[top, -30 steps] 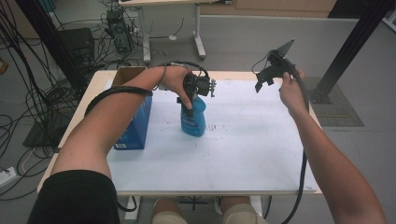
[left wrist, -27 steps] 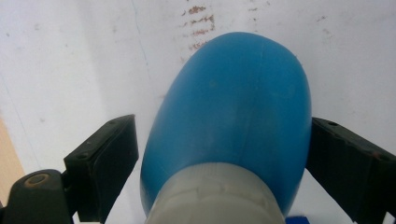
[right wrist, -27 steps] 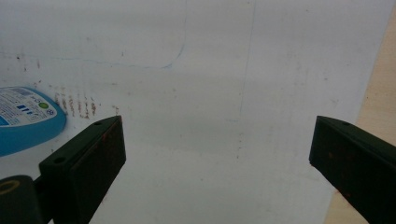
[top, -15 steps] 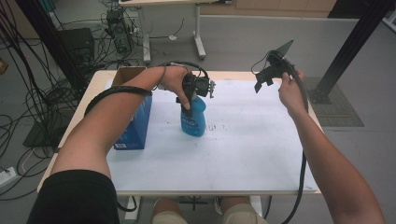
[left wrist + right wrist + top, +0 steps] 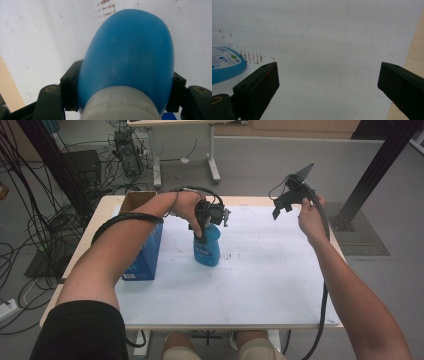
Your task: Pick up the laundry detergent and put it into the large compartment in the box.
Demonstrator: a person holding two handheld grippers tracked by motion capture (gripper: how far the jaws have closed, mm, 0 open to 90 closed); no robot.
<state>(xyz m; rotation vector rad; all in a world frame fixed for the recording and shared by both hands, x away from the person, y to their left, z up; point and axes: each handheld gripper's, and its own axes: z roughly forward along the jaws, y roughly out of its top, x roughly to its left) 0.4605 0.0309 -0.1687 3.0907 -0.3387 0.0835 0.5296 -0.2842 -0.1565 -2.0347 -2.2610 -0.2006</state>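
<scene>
1. High view: a blue bottle [image 5: 207,247] stands upright near the middle of the white-covered desk [image 5: 260,285]. The left hand-held gripper [image 5: 206,227] comes down on it from above and grips it at the shoulder, just under the pale cap. Its jaws have just been closing, with the bottle between them. A blue box [image 5: 145,252] stands just beside the left forearm, left of the bottle and apart from it. The right hand-held gripper [image 5: 291,195] is held up in the air over the far right part of the desk, well apart from the bottle.

2. Left gripper view: the bottle [image 5: 130,57] bulges out between the two black jaws, which press on its flanks right below the whitish cap [image 5: 120,105]. The left hand-held gripper [image 5: 122,92] is clamped on the bottle. The surface there is rounded and smooth, so I judge the hold could slip upward toward the narrower neck if the bottle is lifted quickly or tilted. A bottle with liquid in it would also swing from so high a grip.

3. Right gripper view: the right hand-held gripper [image 5: 328,82] has its jaws wide apart with nothing between them, looking down on bare desk [image 5: 324,37]. The labelled bottom part of the bottle [image 5: 225,65] sits at the left edge. If the left grip fails, this gripper is probably too far off to steady the bottle, and the bottle could topple toward the box.
</scene>
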